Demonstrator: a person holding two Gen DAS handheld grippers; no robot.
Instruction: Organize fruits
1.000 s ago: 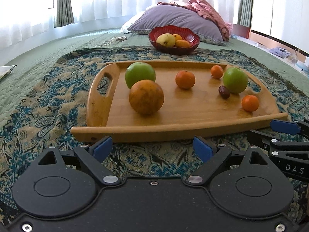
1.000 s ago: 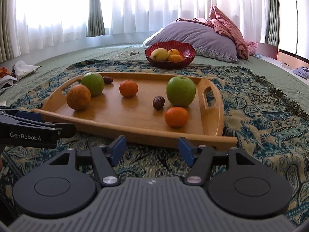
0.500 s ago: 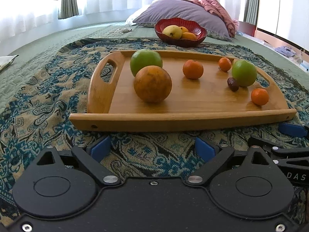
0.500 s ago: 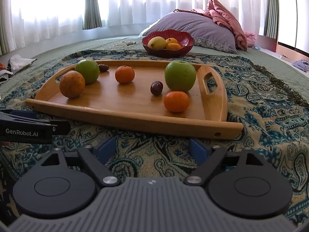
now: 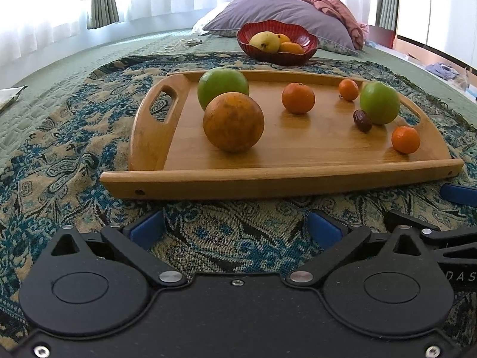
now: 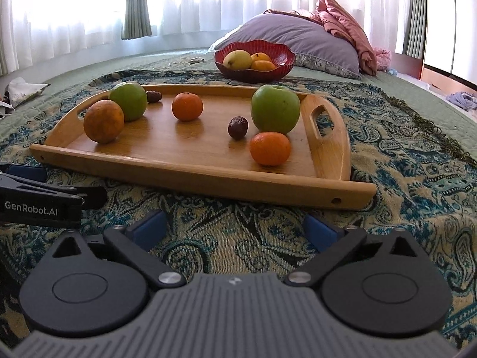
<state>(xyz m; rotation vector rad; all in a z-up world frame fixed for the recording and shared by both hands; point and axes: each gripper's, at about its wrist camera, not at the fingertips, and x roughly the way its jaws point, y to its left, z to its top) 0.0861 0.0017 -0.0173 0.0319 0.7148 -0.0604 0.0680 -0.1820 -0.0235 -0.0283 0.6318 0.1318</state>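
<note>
A wooden tray (image 5: 268,179) (image 6: 208,176) lies on a patterned blanket and holds a large mottled orange (image 5: 233,121) (image 6: 103,121), two green apples (image 5: 223,85) (image 5: 379,103) (image 6: 275,109), small tangerines (image 5: 298,98) (image 5: 405,139) (image 6: 269,148) and a dark date (image 5: 362,120) (image 6: 237,127). A red bowl (image 5: 277,50) (image 6: 255,71) with yellow fruit stands behind it. My left gripper (image 5: 235,229) is open and empty before the tray's near edge. My right gripper (image 6: 234,228) is open and empty, also short of the tray.
The blanket (image 5: 59,155) covers a green bed. A purple pillow (image 5: 286,9) with a pink cloth lies behind the bowl. The other gripper shows at the right edge of the left wrist view (image 5: 456,235) and at the left edge of the right wrist view (image 6: 35,197).
Both grippers have moved forward and lower toward the tray, which now looms larger. The right gripper's jaws have widened. No fruit has moved.
</note>
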